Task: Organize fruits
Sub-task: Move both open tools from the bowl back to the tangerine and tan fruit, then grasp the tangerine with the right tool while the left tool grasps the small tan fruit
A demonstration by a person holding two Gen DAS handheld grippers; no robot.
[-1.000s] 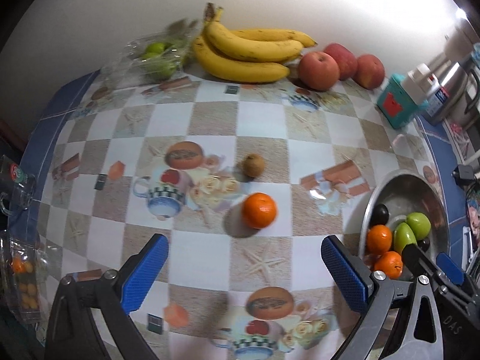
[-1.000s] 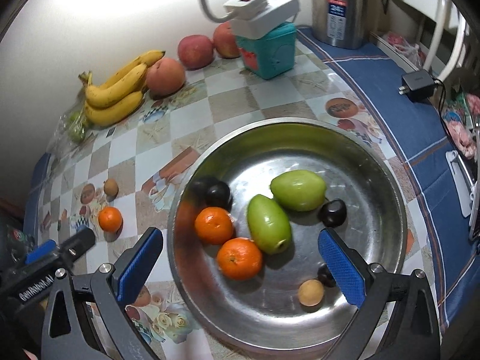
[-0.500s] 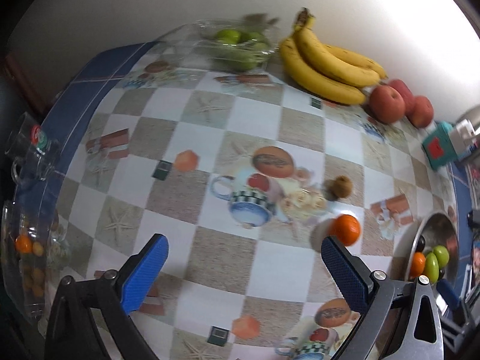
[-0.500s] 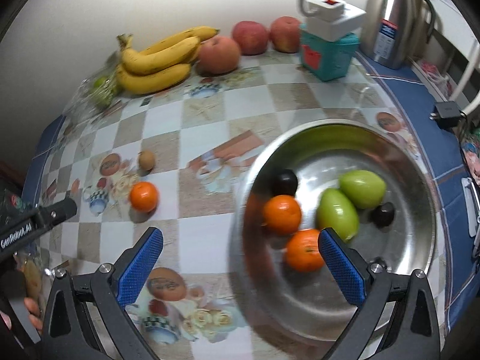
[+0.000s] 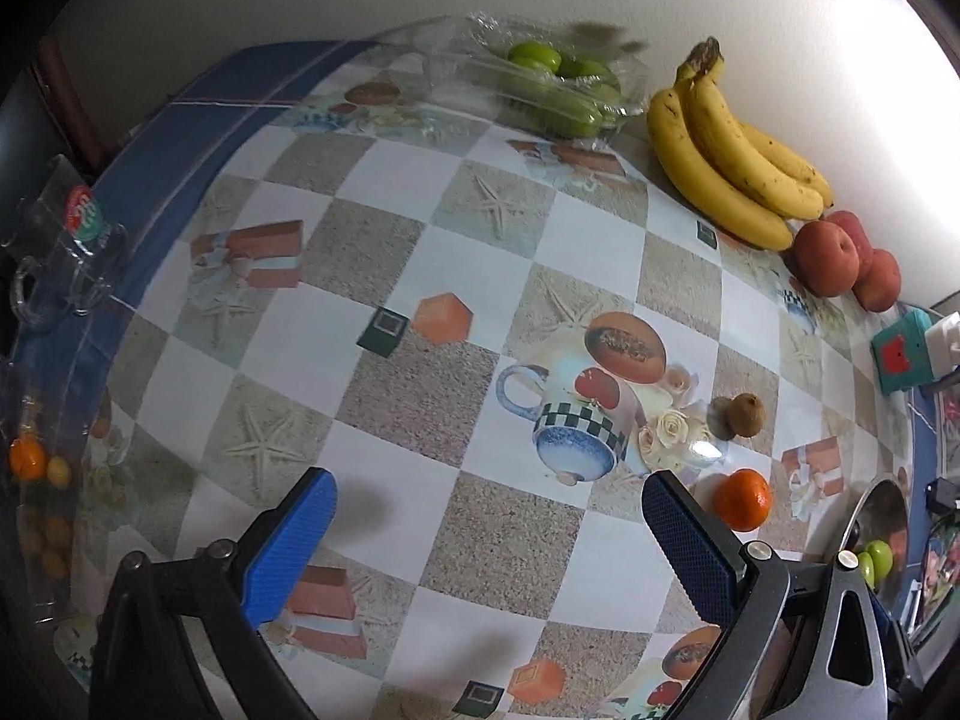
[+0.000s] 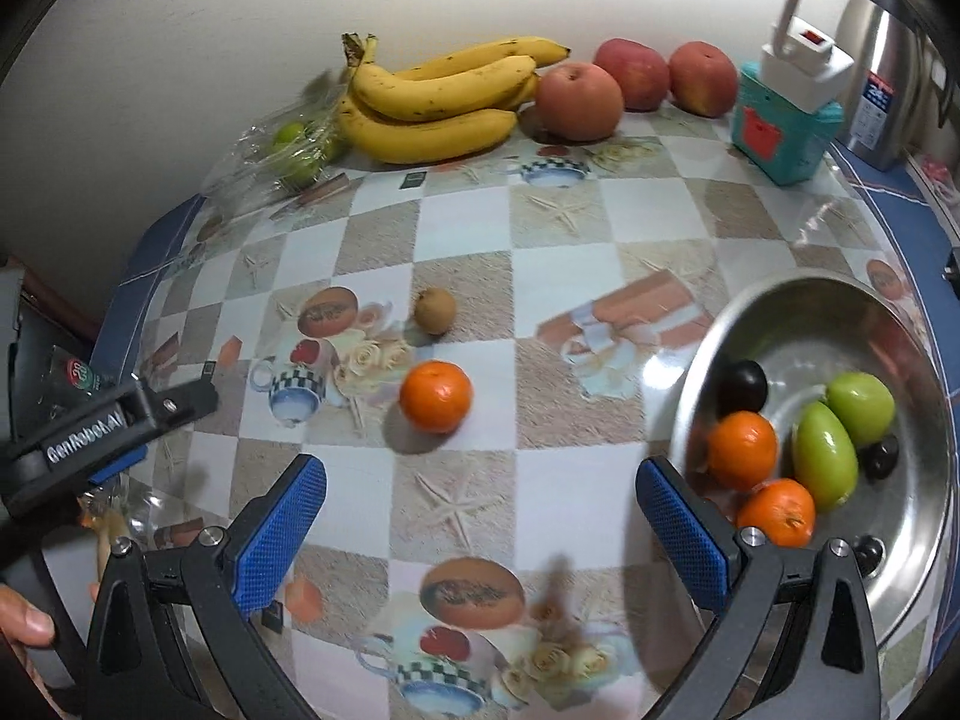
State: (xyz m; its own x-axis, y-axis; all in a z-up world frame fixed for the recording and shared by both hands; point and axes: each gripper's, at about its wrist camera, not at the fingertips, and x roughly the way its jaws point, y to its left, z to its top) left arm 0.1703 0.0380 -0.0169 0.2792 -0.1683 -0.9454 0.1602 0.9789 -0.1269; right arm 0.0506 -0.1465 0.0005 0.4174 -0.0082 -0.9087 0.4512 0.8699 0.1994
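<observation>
Both grippers, left gripper (image 5: 489, 531) and right gripper (image 6: 480, 516), hover with fingers released, grasping nothing, above the table (image 6: 558, 228); a loose orange (image 6: 436, 396) lies beside the steel bowl (image 6: 912, 546).

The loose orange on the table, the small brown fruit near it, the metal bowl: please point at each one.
loose orange (image 6: 436, 396), right wrist view, middle of peel.
small brown fruit (image 6: 435, 311), right wrist view, centre.
metal bowl (image 6: 774, 291), right wrist view, far rim.

Teal box (image 6: 783, 126) under white plug (image 6: 807, 69); steel kettle (image 6: 888, 96) behind.
</observation>
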